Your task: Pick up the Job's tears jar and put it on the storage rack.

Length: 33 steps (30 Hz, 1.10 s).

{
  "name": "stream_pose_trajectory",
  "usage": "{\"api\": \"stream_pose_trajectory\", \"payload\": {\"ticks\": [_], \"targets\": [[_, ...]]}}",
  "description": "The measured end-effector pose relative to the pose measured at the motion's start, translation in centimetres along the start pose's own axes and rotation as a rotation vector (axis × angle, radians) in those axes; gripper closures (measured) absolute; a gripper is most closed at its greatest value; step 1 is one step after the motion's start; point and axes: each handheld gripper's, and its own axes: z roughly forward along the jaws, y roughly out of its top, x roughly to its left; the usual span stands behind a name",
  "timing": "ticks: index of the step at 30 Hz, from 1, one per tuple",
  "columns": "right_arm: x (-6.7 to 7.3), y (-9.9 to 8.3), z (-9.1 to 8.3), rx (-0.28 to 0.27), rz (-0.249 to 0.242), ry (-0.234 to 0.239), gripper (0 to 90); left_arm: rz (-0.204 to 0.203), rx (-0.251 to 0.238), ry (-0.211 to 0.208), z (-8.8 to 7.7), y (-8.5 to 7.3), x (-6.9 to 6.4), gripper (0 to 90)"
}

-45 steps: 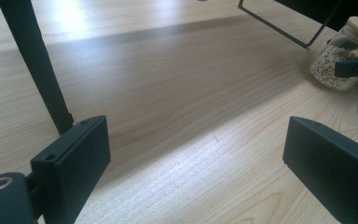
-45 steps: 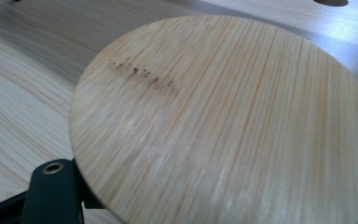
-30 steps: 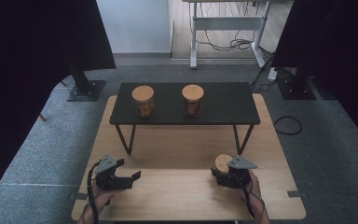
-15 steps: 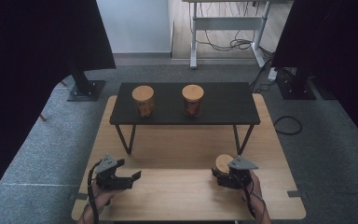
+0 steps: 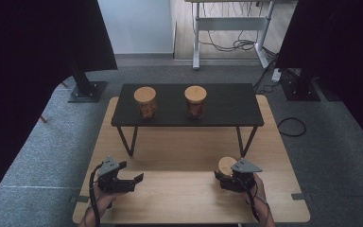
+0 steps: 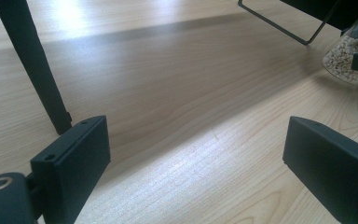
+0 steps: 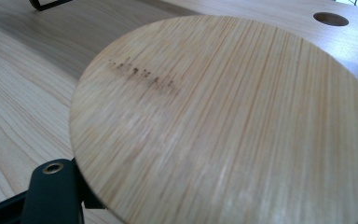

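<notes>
Grey carpet surrounds our wooden bench [image 5: 189,198]; our right gripper [image 5: 227,178] has its jaws clamped on a wooden-lidded jar [image 5: 227,165] at the bench's near right; our left gripper [image 5: 133,180] gapes empty; next we likely lift the jar onto the black shelf [image 5: 227,109] beside two others.

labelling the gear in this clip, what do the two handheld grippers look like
Both are black. The left gripper and right gripper each carry a grey three-cornered plate on top, and a black cable trails back from each along the forearm. In the left gripper view the fingers are flat, blocky black pads with small screw holes, and a brass-coloured ring sits at the base. No sleeves can be made out.
</notes>
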Motion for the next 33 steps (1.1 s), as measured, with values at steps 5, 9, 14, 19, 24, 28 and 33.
{"api": "stream_pose_trajectory", "payload": {"ticks": [5,9,14,19,24,28,33], "targets": [[-0.1,0.0,-0.2,-0.006,0.0,-0.001,24.9,0.0,0.0,0.0,0.0,0.0,0.0,6.7],[-0.1,0.0,-0.2,-0.006,-0.002,0.0,24.8,0.003,0.002,-0.001,0.0,0.0,0.0,6.7],[-0.1,0.0,-0.4,-0.005,-0.007,0.008,24.9,0.0,0.005,0.0,0.2,0.0,0.1,6.8],[-0.1,0.2,-0.7,-0.013,-0.015,0.014,24.9,-0.002,0.006,0.0,0.2,0.0,0.1,6.8],[-0.1,0.3,-1.0,-0.021,-0.016,0.016,24.9,-0.001,0.01,0.004,0.2,-0.1,0.1,6.7],[0.0,0.5,-1.1,-0.022,-0.024,0.02,24.9,-0.002,0.013,0.004,0.3,-0.1,0.1,6.7],[0.1,0.7,-1.2,-0.024,-0.035,0.03,24.8,0.0,0.013,0.004,0.3,-0.1,0.1,6.7]]}}
